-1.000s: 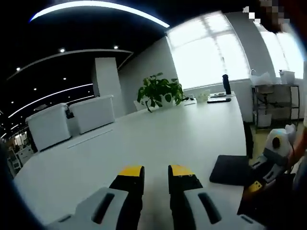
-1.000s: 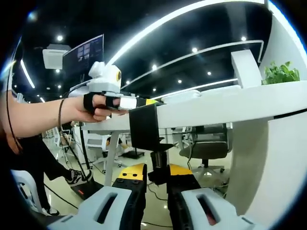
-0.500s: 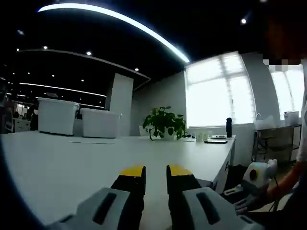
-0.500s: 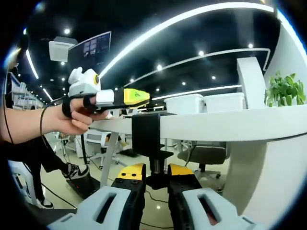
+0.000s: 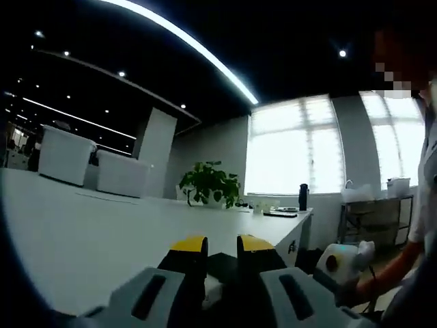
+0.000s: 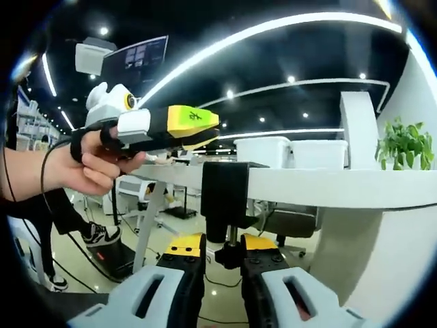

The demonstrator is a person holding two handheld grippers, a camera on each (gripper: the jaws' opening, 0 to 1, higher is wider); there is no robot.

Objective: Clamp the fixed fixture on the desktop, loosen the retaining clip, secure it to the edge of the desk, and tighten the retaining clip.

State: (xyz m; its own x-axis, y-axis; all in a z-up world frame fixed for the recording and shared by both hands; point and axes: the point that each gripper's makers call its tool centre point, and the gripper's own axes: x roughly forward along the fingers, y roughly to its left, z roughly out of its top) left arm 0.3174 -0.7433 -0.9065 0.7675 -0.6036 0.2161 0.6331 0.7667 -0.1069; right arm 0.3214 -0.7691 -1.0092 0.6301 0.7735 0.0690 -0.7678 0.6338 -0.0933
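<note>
A black clamp fixture (image 6: 225,195) sits on the edge of the white desk (image 6: 328,188), its body hanging below the top. Its screw knob (image 6: 229,254) lies between the jaws of my right gripper (image 6: 222,244), which is shut on it from underneath. A hand (image 6: 89,167) holds my left gripper (image 6: 217,128) in the air, above and left of the fixture. In the left gripper view, my left gripper (image 5: 221,244) has a narrow gap and nothing in it. Beyond it, a dark part of the fixture (image 5: 222,265) shows at the desk (image 5: 102,232) edge. The right gripper's white body (image 5: 339,262) is low on the right.
White storage bins (image 5: 65,156) and a potted plant (image 5: 208,186) stand far back on the desk, with a dark bottle (image 5: 302,197) near the windows. Under the desk are an office chair (image 6: 287,219) and shiny floor. A person's sleeve shows at the right edge.
The left gripper has risen off the desk edge and come nearer the right camera. The right gripper has stayed on the knob while its view closed in on the fixture.
</note>
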